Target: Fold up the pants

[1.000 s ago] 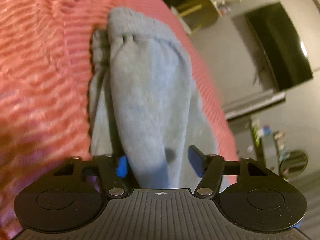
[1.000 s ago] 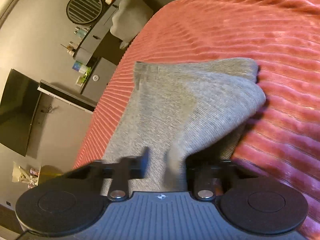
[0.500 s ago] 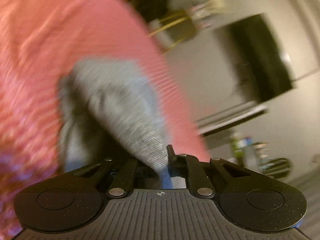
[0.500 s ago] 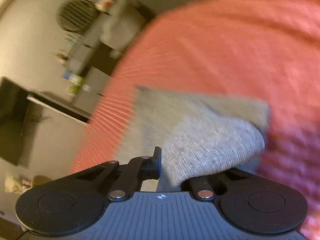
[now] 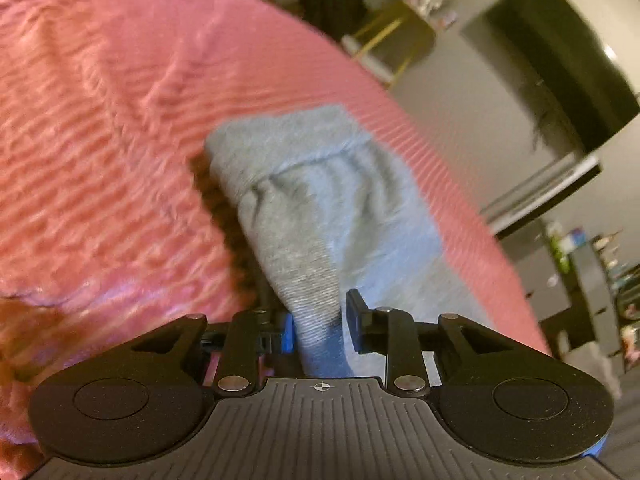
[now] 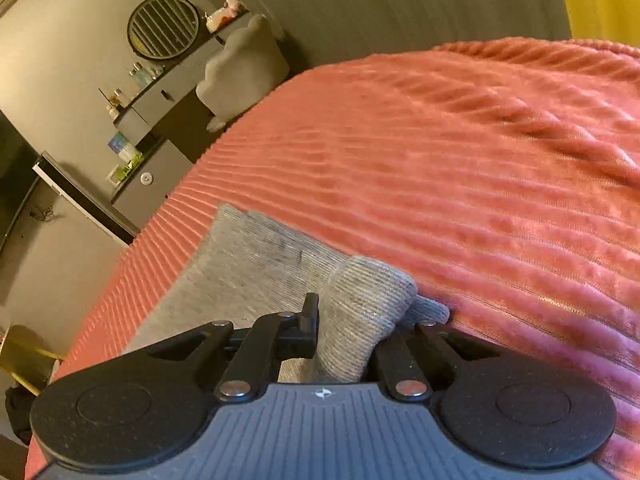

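The grey pants lie on a pink ribbed bedspread. My left gripper is shut on a pinched fold of the pants, which rises from the bed into the jaws. In the right wrist view the pants stretch away to the left. My right gripper is shut on a bunched grey fold lifted just above the bedspread. The right finger of the right gripper is hidden behind the cloth.
The bed edge runs near the pants on the room side. Beyond it are a grey wall with a dark TV, a yellow-legged stand, a grey dresser, a round mirror and a pale chair.
Both grippers closed on the pants from open a second ago. Both have since lifted and carried their folds across the bed, so the cloth looks shorter and more bunched.
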